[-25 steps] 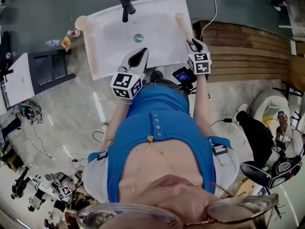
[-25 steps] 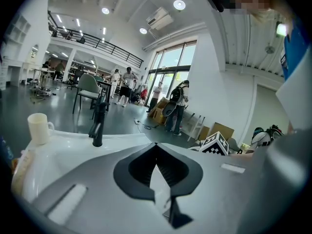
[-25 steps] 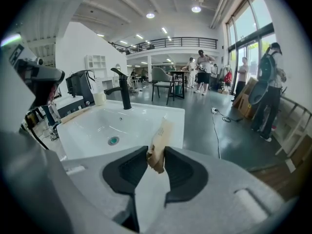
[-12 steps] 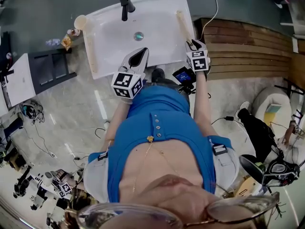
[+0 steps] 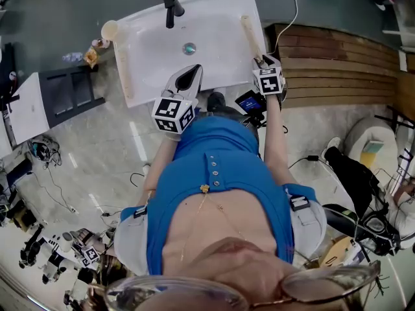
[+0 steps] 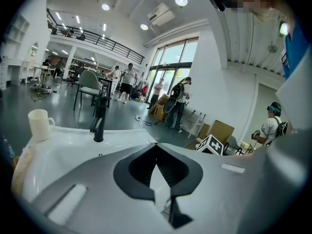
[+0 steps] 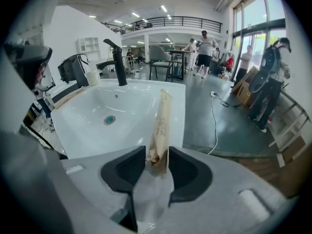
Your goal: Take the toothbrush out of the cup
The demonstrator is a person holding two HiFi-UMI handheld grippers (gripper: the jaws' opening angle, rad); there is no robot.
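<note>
A toothbrush in a long tan paper wrapper (image 5: 249, 35) lies along the right rim of the white sink (image 5: 214, 18). My right gripper (image 5: 261, 59) points down at its near end. In the right gripper view the wrapper (image 7: 162, 121) has its crumpled end between the jaws of my right gripper (image 7: 157, 156), which have just been opening, with a small gap on the left side. The cream cup (image 5: 110, 30) stands at the sink's back left corner, also visible as the cup (image 6: 40, 124). My left gripper (image 5: 188, 78) hovers shut and empty over the sink's near edge.
A black faucet (image 5: 170, 6) stands at the back of the basin, above the drain (image 5: 189, 48). A pale strip (image 5: 122, 63) lies along the left rim. Wooden planks (image 5: 337, 70) are on the right, a dark rack (image 5: 68, 92) on the left. People stand in the hall behind.
My right gripper has dipped a little toward the sink's right rim over the wrapper's end. The left gripper has stayed where it was.
</note>
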